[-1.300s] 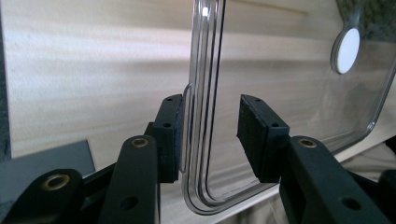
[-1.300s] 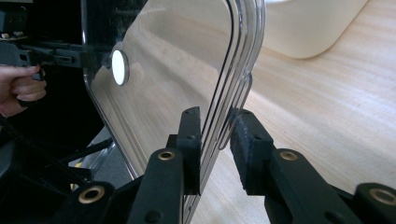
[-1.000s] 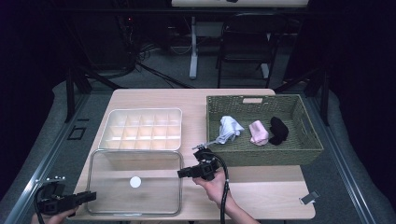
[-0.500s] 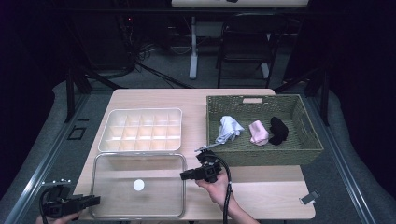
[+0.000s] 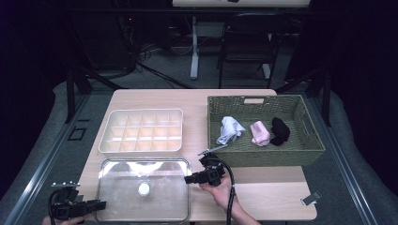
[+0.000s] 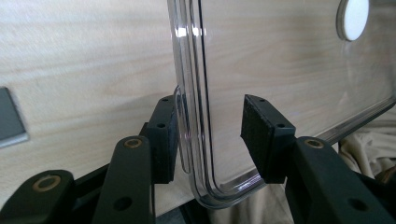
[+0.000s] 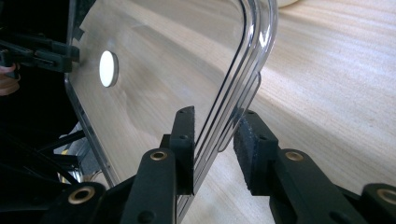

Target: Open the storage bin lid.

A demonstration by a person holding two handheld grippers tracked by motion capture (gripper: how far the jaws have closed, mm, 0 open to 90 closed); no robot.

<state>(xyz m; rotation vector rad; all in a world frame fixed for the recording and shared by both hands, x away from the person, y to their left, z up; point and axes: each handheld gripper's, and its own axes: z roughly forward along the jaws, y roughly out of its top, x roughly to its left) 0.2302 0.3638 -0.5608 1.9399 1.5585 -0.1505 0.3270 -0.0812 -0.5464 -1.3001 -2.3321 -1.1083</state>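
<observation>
Table's near edge: clear lid [image 5: 123, 190] lies flat, left gripper [image 5: 97, 205] and right gripper [image 5: 188, 179] straddling its rims, jaws just loosening, probably to release it.

Clear lid [image 5: 141, 187] on table [image 5: 263, 197], hand-held grippers at opposite corners
</observation>
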